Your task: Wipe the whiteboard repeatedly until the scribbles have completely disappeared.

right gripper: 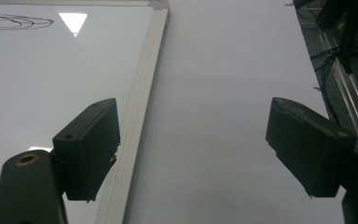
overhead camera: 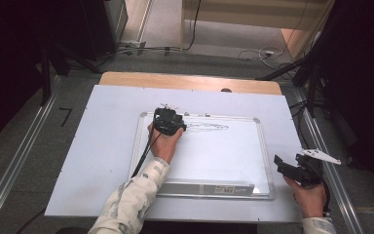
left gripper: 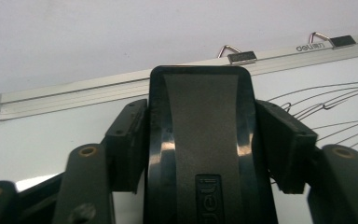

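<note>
A black whiteboard eraser (left gripper: 200, 149) is clamped between the jaws of the left gripper (overhead camera: 169, 122), both pads pressed against its sides. It is held at the upper left part of the whiteboard (overhead camera: 233, 161), just beside the black scribbles (overhead camera: 207, 126) near the top frame, where two metal hanger clips (left gripper: 235, 53) are seen. The right gripper (right gripper: 193, 149) is held with its jaws spread wide and nothing between them, above the white sheet (right gripper: 223, 93) just beside the board's right edge
</note>
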